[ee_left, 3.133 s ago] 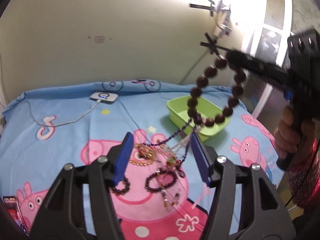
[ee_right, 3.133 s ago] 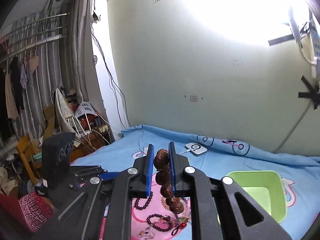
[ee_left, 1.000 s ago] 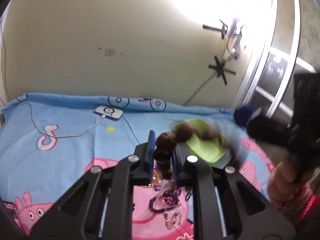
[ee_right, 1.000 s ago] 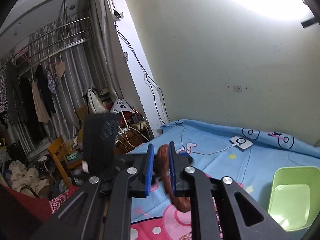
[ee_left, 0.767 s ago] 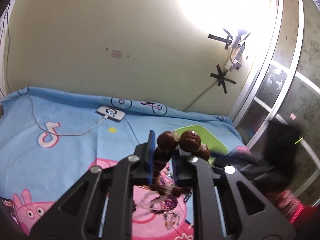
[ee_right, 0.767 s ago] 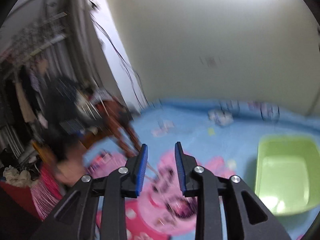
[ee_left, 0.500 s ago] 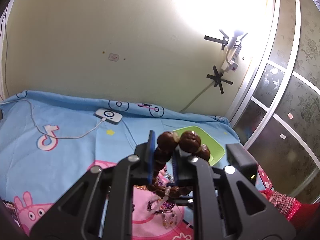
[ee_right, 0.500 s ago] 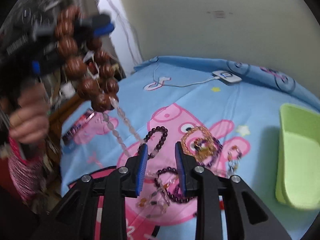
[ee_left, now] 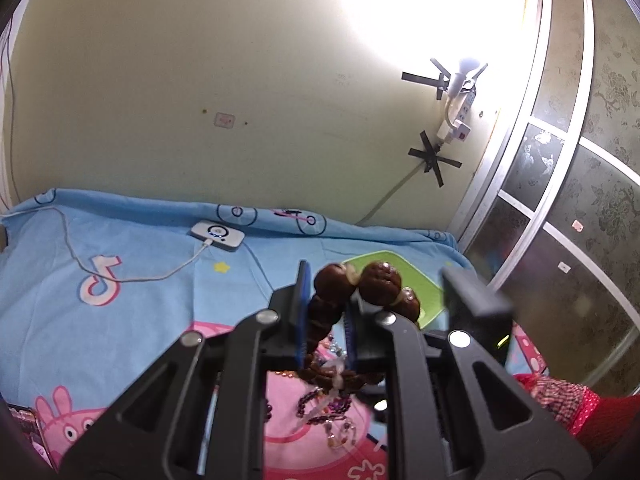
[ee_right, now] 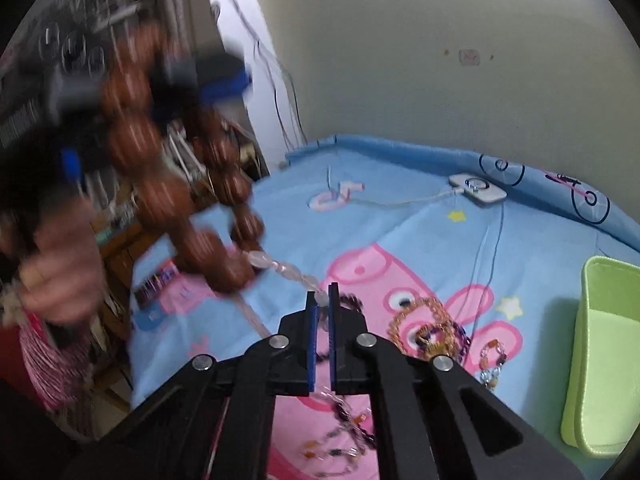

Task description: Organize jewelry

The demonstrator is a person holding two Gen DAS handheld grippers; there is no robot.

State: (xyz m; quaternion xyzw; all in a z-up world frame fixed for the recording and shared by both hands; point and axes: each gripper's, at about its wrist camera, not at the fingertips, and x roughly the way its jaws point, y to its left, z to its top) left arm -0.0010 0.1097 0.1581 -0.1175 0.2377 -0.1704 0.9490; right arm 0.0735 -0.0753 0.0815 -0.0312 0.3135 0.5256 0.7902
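My left gripper and right gripper are black with blue pads. The large-bead bracelet is dark reddish brown. The bedsheet is light blue, printed with pink cartoon pigs and yellow stars. The tray is lime green. The pale bead strand is translucent pink. My sleeve is red-patterned.

Motion blurs the brown bead string and the person's hand

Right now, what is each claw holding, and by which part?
Left claw: the big brown bead bracelet, clamped on beads near the top of its loop. Right claw: shut on the pale bead strand that is tangled in the bracelet.
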